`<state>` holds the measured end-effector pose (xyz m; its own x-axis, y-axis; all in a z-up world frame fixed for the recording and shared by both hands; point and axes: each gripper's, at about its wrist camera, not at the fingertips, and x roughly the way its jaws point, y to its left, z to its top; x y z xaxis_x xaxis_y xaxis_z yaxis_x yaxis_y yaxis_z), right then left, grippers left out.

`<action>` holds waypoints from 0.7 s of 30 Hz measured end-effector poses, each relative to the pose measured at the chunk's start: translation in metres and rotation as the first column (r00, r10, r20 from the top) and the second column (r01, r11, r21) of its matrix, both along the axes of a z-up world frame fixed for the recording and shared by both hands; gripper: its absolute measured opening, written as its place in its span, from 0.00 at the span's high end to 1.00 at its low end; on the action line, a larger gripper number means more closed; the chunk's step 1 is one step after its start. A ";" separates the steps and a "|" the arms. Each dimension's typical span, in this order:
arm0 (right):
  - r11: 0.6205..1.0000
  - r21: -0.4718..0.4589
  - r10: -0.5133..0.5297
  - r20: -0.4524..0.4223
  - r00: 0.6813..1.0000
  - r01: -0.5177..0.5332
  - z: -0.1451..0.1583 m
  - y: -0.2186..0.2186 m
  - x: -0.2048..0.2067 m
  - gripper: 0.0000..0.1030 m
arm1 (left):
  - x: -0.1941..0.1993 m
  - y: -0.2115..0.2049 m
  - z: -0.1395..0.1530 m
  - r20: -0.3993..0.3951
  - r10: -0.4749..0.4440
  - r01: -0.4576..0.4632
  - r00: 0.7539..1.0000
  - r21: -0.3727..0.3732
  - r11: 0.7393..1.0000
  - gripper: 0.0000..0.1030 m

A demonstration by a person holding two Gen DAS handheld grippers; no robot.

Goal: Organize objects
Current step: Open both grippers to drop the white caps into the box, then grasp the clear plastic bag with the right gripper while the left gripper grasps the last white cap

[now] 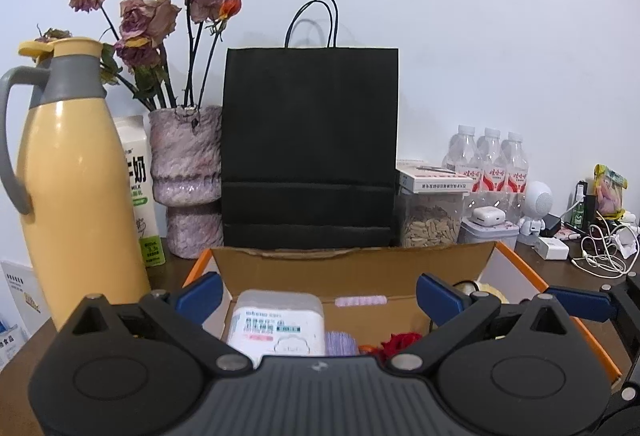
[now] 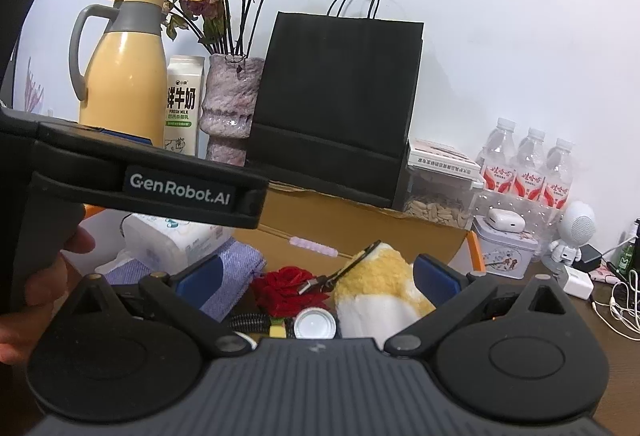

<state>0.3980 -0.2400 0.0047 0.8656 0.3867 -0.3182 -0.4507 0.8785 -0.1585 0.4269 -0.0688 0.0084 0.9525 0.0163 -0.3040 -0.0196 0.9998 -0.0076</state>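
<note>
- The cardboard box [image 1: 352, 268], orange-edged and open-topped, fills the lower middle of both frames and holds the task's things. They lie crowded, so a reach for one could drag a neighbour along.
- The black paper bag [image 1: 310, 139] stands upright just behind the box's back flap, at centre frame. A push on the box would likely tip it, light as it looks.
- The yellow jug [image 1: 76, 187] at the left of the frame and the vase [image 1: 188, 175] of dried roses beside it are tall. A wide swing of the left tool could knock either one over.
- The left gripper [image 1: 320, 296] has its fingers spread wide and holds nothing. It hovers over the white tissue pack [image 1: 276, 324] at lower centre.
- The right gripper [image 2: 316, 272] is also wide and empty, above the yellow-and-white plush [image 2: 380, 288], the red rose [image 2: 288, 288] and a cable plug [image 2: 312, 284]. The loose cable could snag a fingertip.
- Only the right view shows the plush, the plug, a small round lid [image 2: 314, 326] and the purple cloth [image 2: 236, 272] in full — and the left tool's body crossing its left side, close enough that the two could collide.
- Only the left view shows the tissue pack's label face-on.
</note>
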 end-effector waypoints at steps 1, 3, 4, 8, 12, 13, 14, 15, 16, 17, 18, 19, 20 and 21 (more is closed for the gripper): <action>1.000 -0.001 -0.003 0.000 1.000 0.003 0.000 -0.001 -0.002 0.00 | -0.002 0.000 -0.001 -0.005 0.000 0.000 1.000 -0.003 1.000 0.00; 1.000 -0.001 -0.006 -0.002 1.000 0.006 0.000 -0.003 -0.008 0.00 | -0.007 0.000 -0.002 -0.018 0.004 -0.004 1.000 -0.010 1.000 0.00; 1.000 0.001 -0.009 -0.003 1.000 0.009 0.000 -0.005 -0.011 0.00 | -0.010 0.000 -0.003 -0.022 0.003 -0.003 1.000 -0.012 1.000 0.00; 1.000 0.018 -0.024 -0.022 0.999 0.025 -0.002 -0.014 -0.023 0.00 | -0.023 0.001 -0.006 -0.045 0.010 -0.011 0.999 -0.021 1.000 0.00; 0.999 0.025 -0.035 -0.057 0.998 0.036 -0.008 -0.022 -0.035 0.00 | -0.035 -0.001 -0.012 -0.079 0.009 -0.011 0.997 -0.025 1.000 0.00; 0.999 0.024 -0.040 -0.059 0.997 0.041 -0.010 -0.023 -0.038 0.00 | -0.038 -0.001 -0.014 -0.087 0.008 -0.010 0.996 -0.024 1.000 0.00; 0.999 0.022 -0.044 -0.064 0.997 0.045 -0.012 -0.024 -0.042 0.00 | -0.041 -0.002 -0.015 -0.095 0.008 -0.010 0.995 -0.022 1.000 0.00; 0.999 0.018 -0.044 -0.073 0.996 0.045 -0.014 -0.026 -0.044 0.00 | -0.045 -0.003 -0.017 -0.104 0.008 -0.010 0.995 -0.021 1.000 0.00; 0.999 0.012 -0.042 -0.084 0.996 0.043 -0.016 -0.027 -0.047 0.00 | -0.048 -0.004 -0.018 -0.111 0.008 -0.011 0.994 -0.021 1.000 0.00; 0.999 0.004 -0.040 -0.096 0.995 0.040 -0.018 -0.028 -0.050 0.00 | -0.051 -0.005 -0.020 -0.119 0.010 -0.012 0.993 -0.018 1.000 0.00; 0.999 -0.003 -0.040 -0.100 0.994 0.040 -0.020 -0.029 -0.053 0.00 | -0.054 -0.006 -0.022 -0.129 0.012 -0.014 0.992 -0.016 1.000 0.00; 0.999 -0.014 -0.042 -0.090 0.995 0.041 -0.022 -0.029 -0.057 0.00 | -0.057 -0.007 -0.024 -0.134 0.014 -0.016 0.991 -0.014 1.000 0.00; 0.998 -0.031 -0.048 -0.075 0.996 0.046 -0.023 -0.029 -0.062 0.00 | -0.059 -0.008 -0.025 -0.143 0.017 -0.019 0.990 -0.011 1.000 0.00; 0.998 -0.037 -0.049 -0.087 0.995 0.046 -0.024 -0.030 -0.065 0.00 | -0.062 -0.009 -0.028 -0.153 0.021 -0.023 0.988 -0.007 1.000 0.00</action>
